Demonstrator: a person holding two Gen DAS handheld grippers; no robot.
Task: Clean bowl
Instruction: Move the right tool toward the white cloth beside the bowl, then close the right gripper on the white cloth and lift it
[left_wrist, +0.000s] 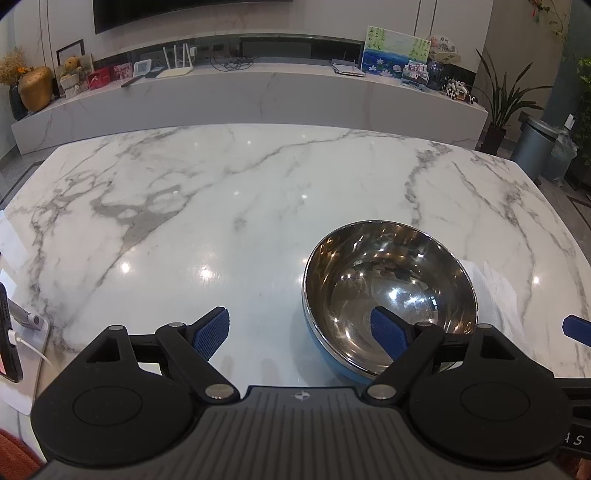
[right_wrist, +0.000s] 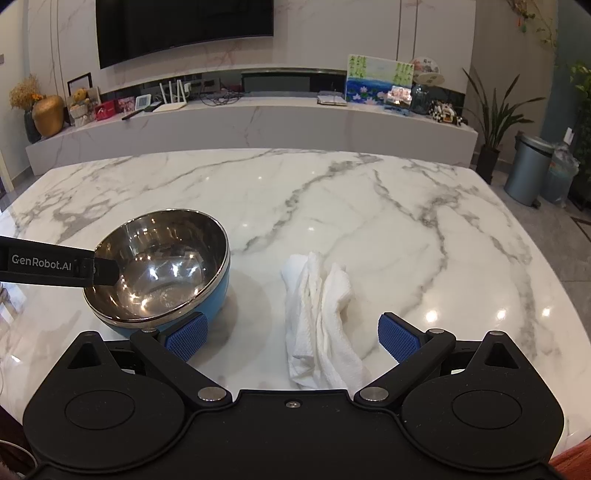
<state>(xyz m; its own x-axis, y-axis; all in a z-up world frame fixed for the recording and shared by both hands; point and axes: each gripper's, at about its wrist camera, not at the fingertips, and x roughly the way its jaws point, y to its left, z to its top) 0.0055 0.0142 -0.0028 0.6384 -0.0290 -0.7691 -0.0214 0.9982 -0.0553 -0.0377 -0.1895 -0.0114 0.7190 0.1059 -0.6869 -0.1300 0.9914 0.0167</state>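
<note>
Centrally, the bowl (right_wrist: 157, 267) serves as landmark: a steel-lined vessel with a blue outer shell, standing upright on the marble table (right_wrist: 369, 206), its interior shiny and free of visible residue. Just right of the bowl, apart from it, lies a crumpled white cloth (right_wrist: 319, 325), presumably the wiping material. The left gripper (left_wrist: 301, 332) hangs with its tongs spread wide and holding nothing, one finger over the bowl's near rim and inside the opening, the other outside to the bowl's left, a stance suited to steadying the wall. The right gripper (right_wrist: 291, 338), likewise wide apart and empty, straddles the cloth's near end. Such an arrangement fits either cloth pickup or cloth release after wiping.
</note>
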